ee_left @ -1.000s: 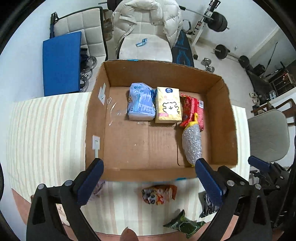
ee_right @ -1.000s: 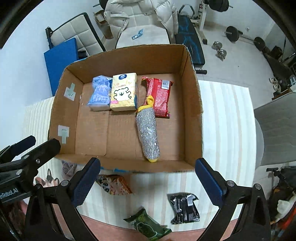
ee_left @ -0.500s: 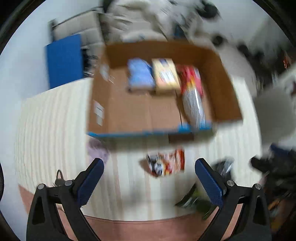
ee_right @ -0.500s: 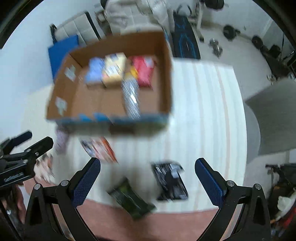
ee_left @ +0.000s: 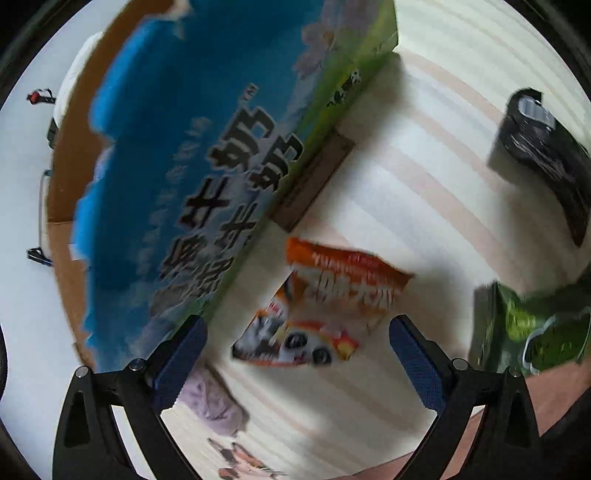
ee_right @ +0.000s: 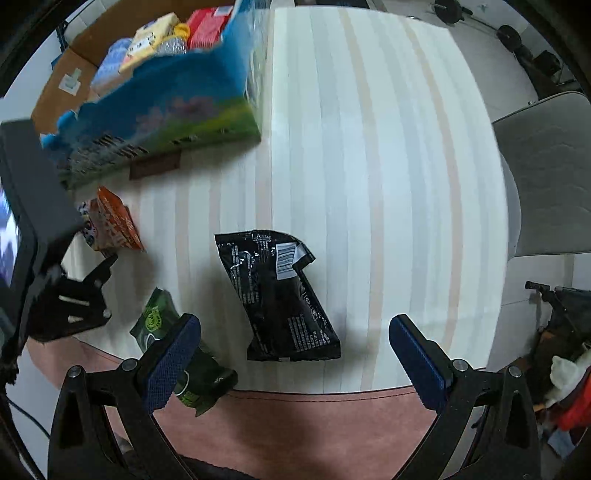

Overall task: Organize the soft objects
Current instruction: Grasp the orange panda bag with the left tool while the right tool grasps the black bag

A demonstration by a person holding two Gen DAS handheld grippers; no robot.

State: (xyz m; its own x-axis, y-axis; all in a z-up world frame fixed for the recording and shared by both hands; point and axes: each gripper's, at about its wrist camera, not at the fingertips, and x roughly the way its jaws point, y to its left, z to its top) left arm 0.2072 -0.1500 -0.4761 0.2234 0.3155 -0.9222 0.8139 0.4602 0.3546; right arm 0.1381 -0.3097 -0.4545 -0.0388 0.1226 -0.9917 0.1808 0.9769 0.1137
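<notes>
Even indoor light, no glare. The left wrist view is motion-blurred; the printed box side (ee_left: 192, 177) smears. The right wrist view is sharper centrally, with fisheye bending and dark corners.

Bare striped worktop (ee_right: 369, 147) lies open right of the black packet (ee_right: 280, 295); the printed carton (ee_right: 159, 107) walls my left (green packet (ee_right: 173, 350) crowds the near edge).

A desk (ee_right: 369, 147) under a cream cloth with pale tan stripes fills most of the right wrist view, its reddish-brown edge (ee_right: 295, 410) at 6 o'clock. A grey padded chair (ee_right: 546, 177) stands at 3 o'clock. Barbell weights (ee_right: 509, 35) lie on the light floor (ee_right: 476, 62) at 1 o'clock.
</notes>
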